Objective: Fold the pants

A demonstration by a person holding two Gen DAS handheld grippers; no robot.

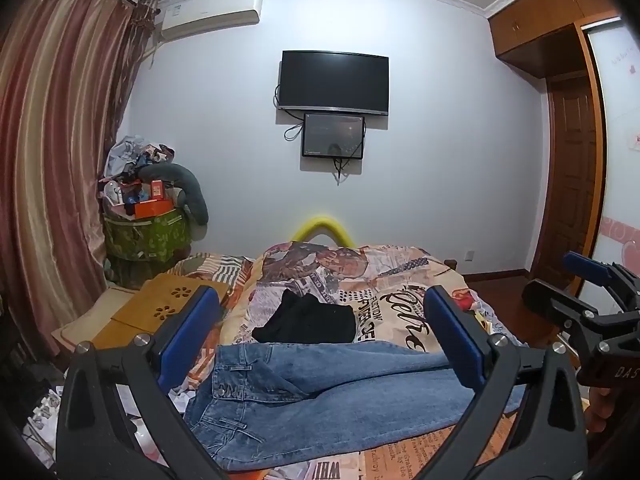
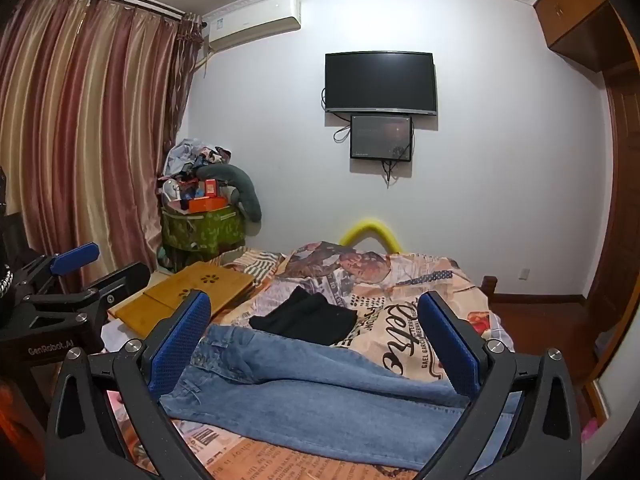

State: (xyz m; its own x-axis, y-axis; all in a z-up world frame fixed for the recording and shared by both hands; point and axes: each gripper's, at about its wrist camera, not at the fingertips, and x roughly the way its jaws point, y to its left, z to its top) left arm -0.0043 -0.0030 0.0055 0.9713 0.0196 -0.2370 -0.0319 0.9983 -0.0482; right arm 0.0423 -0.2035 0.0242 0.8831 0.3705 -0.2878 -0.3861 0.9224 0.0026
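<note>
Lying flat on bed (image 1: 400, 280): jeans (image 1: 320, 392), heavy, soft denim; grip waistband; both grippers' (image 1: 320, 332) (image 2: 314, 332) jaws gaping wide.

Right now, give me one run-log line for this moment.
stage: pre-grasp | left gripper: open, empty | right gripper: open, empty | jeans: flat on bed, unfolded | black garment: behind jeans

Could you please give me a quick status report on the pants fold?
Left gripper and right gripper open, empty, above bed. Blue denim jeans lying unfolded across patterned bedspread. Black folded garment just behind jeans.
</note>
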